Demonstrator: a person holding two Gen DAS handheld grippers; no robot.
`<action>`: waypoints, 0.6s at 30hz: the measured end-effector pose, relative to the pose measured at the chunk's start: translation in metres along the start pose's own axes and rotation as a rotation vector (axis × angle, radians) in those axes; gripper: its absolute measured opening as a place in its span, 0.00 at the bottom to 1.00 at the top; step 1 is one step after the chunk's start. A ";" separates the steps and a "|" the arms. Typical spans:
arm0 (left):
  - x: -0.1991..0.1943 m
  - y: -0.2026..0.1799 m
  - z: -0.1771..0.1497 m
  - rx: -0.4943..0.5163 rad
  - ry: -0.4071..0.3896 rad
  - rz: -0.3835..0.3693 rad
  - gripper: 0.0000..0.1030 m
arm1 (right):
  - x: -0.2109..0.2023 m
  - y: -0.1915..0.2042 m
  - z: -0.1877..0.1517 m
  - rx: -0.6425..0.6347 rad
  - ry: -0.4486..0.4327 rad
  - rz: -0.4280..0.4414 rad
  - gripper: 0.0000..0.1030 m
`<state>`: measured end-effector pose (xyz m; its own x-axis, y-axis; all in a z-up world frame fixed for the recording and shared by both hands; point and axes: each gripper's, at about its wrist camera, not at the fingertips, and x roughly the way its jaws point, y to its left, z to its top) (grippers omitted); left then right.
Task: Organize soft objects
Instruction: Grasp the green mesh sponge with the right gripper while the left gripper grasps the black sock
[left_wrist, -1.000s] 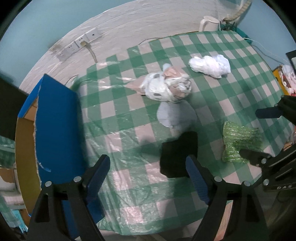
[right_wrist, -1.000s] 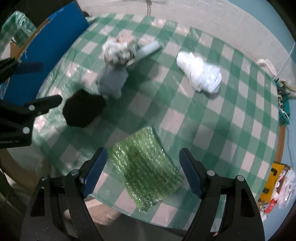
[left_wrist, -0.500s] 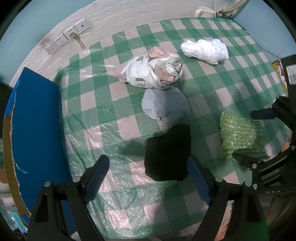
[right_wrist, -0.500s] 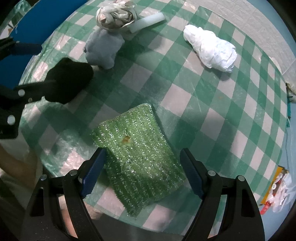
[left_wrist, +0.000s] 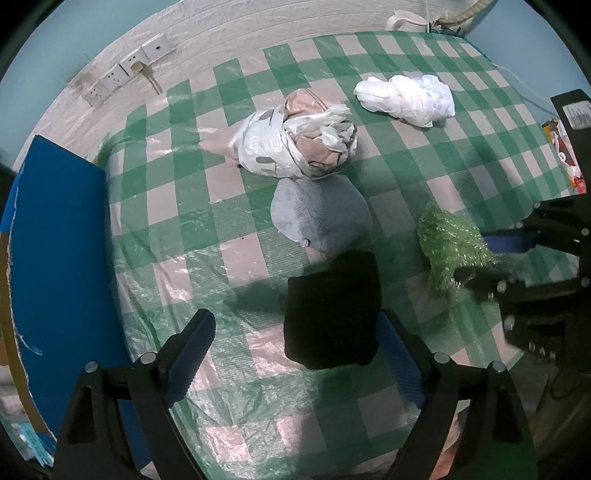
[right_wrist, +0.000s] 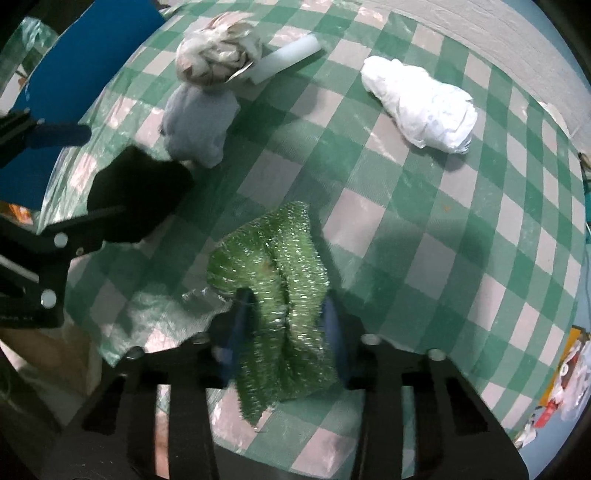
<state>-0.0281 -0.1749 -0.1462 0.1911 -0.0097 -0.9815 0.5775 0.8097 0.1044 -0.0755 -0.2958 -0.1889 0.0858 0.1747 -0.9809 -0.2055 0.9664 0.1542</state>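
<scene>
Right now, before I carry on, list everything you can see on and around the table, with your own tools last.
green sparkly cloth: one, green, bunched between the right tool's pads
black cloth: one, black, between the left tool's open fingers
grey cloth: one, grey, just beyond the black one
plastic-wrapped bundle: one, whitish and pink, beyond the grey cloth
white bag: one, white, far side
tablecloth: one, green-and-white check
blue board: one, blue, left edge
wall sockets: one row, white, on the wall
left tool: open
right tool: jaws just closed on the green cloth
</scene>
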 end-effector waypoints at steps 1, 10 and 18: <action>0.000 0.001 0.000 -0.003 0.001 -0.005 0.87 | 0.000 -0.002 0.001 0.009 -0.002 0.005 0.24; -0.004 -0.001 0.005 -0.019 0.002 -0.053 0.88 | -0.013 -0.011 0.017 0.030 -0.070 -0.060 0.19; 0.019 -0.011 0.015 -0.021 0.033 -0.039 0.86 | -0.020 -0.011 0.025 0.040 -0.086 -0.066 0.19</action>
<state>-0.0184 -0.1925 -0.1639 0.1423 -0.0222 -0.9896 0.5674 0.8210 0.0632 -0.0503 -0.3049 -0.1682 0.1820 0.1241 -0.9754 -0.1581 0.9828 0.0955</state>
